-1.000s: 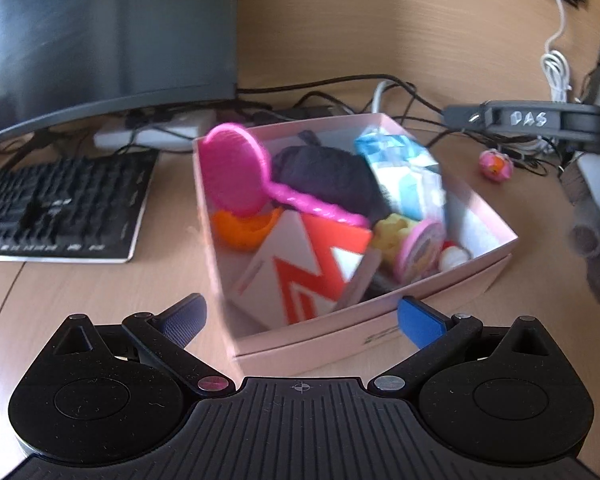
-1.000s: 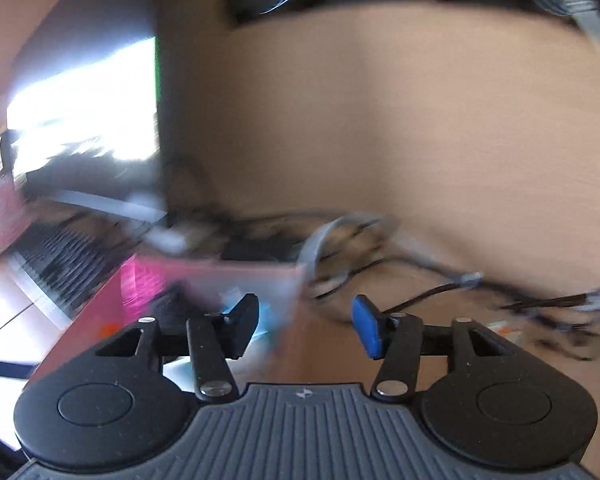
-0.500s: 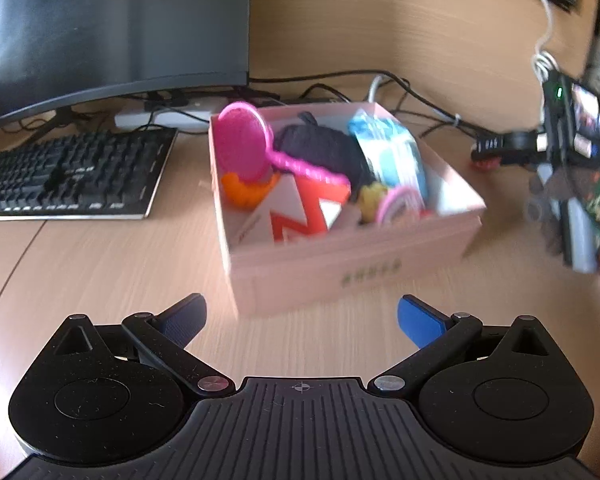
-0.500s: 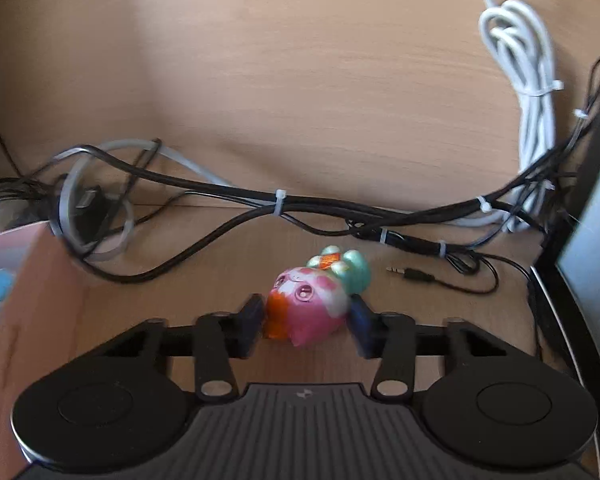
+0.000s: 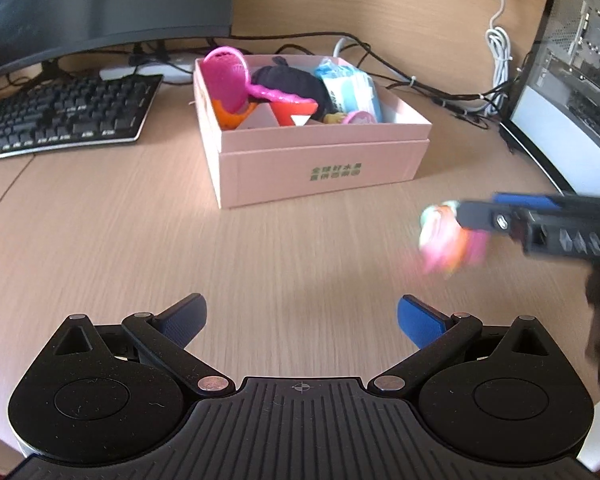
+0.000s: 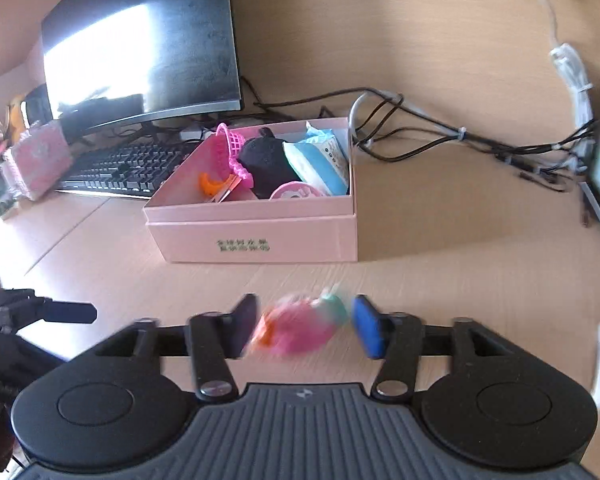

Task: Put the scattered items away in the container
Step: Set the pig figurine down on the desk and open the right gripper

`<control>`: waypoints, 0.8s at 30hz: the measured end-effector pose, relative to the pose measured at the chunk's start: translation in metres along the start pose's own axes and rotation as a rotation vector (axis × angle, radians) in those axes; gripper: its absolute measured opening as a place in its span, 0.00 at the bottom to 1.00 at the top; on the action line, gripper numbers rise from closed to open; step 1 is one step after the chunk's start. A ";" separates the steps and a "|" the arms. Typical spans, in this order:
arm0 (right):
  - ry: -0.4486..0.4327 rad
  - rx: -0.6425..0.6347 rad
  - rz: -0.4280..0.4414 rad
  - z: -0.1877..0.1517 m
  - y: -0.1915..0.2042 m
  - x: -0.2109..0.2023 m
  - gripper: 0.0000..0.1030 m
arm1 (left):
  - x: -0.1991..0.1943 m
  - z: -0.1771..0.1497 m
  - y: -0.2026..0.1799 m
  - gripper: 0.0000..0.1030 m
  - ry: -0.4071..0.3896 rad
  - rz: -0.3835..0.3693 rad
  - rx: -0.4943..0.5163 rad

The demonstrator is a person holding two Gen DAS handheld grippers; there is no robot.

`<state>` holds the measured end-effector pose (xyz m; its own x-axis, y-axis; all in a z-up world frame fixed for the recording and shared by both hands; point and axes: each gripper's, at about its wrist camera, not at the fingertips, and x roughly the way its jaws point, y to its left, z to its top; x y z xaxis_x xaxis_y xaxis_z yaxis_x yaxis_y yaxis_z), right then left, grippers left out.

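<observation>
A pink cardboard box (image 5: 316, 164) stands on the wooden desk and holds several items: a pink paddle brush (image 5: 228, 76), a black cloth, a blue wipes pack (image 5: 352, 88) and an orange piece. It also shows in the right wrist view (image 6: 256, 236). My right gripper (image 6: 304, 326) is shut on a small pink toy figure (image 6: 296, 326) with a teal bow, blurred by motion, in front of the box. The toy also shows in the left wrist view (image 5: 448, 236), right of the box. My left gripper (image 5: 300, 316) is open and empty, well in front of the box.
A black keyboard (image 5: 60, 116) and a dark monitor (image 5: 100, 4) are left of the box. Black and white cables (image 6: 460, 136) run behind it. A computer case (image 5: 576, 76) stands at the right. A pink packet (image 6: 36, 160) lies at the far left.
My right gripper closed on the pink toy behind the box and carried it back to the front of the box. My left gripper pulled back from the box, staying open.
</observation>
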<state>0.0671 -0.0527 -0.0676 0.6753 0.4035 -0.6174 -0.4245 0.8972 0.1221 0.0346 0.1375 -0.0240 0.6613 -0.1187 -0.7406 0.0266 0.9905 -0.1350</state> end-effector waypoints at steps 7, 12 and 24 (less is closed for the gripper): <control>-0.055 0.039 -0.548 -0.032 -0.032 -0.039 0.60 | -0.011 -0.022 -0.009 1.00 -0.053 -0.107 0.039; -0.023 0.028 -0.759 -0.043 -0.074 -0.027 0.60 | -0.027 -0.029 -0.020 1.00 -0.053 -0.122 0.086; -0.022 0.146 -0.629 -0.046 -0.112 -0.009 0.50 | -0.035 -0.031 -0.052 1.00 -0.031 -0.011 0.032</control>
<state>0.0804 -0.1649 -0.1116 0.7815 -0.2054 -0.5892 0.1420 0.9780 -0.1525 -0.0127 0.0883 -0.0113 0.6840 -0.1278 -0.7182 0.0575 0.9909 -0.1216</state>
